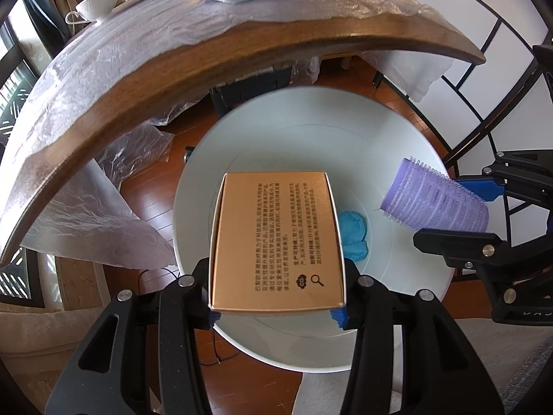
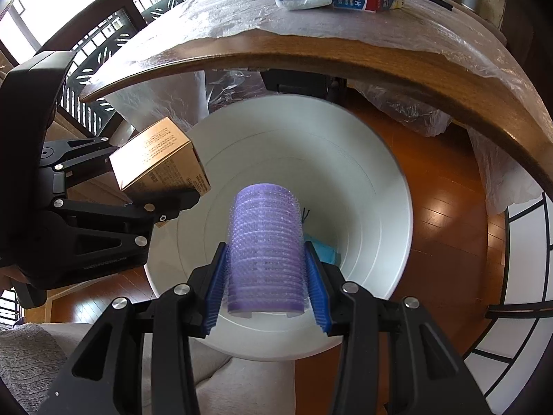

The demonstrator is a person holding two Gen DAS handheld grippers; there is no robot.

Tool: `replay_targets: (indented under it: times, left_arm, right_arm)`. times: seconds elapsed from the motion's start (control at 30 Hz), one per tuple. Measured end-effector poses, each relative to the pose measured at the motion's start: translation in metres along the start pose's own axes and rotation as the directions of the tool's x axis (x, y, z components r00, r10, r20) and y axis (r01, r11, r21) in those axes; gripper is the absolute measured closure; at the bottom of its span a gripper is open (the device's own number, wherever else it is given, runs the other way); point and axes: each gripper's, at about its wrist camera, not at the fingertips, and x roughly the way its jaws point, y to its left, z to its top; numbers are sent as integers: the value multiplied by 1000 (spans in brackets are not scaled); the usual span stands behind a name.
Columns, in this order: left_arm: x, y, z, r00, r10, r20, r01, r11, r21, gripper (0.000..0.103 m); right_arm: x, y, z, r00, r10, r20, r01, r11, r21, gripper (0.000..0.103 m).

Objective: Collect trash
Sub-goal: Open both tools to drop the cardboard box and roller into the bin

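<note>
Bin [image 1: 397, 131] time: left gripper [image 1: 276, 311] pinches a tan printed carton [image 1: 280, 238] right over the white bin's mouth, and right gripper [image 2: 266, 287] clamps a purple hair roller [image 2: 266, 242] beside it, also above the opening. Best bet: let go only while both sit squarely over the bin, clear of its rim. Blue crumpled scrap [image 1: 352, 230] lies inside. Beyond the bin, a plastic-draped wooden table [image 1: 242, 55] carries more packets; wood floor [image 2: 446, 207] beneath.

left wrist: steeply down, close | right wrist: same | shared: white bin [image 1: 397, 131]
</note>
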Motion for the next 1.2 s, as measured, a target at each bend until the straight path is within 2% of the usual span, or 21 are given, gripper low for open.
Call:
replay_targets:
  times: [0.5,1.13,1.17,1.2]
  left_arm:
    - [18,3,-6,999,6,-48,-6,1000,2,55]
    - [36,6,-8,995,-9,-100,9,1000,-4,52]
    - [36,6,-8,995,-11,-100,10,1000,-7,49]
    - [36,7,-7,995,-13,-99,13,1000,-9,44]
  right_arm:
    - [19,-4,-11,999,-5,-53,6,1000,11,61]
    - [35,-8,-8,996,-7,-92,9,1000,24,60]
    - [35,-10,-8,995,-9,-95,12,999,31,57]
    - [34,-11,-8,996,-13,-94,16,999,39,49]
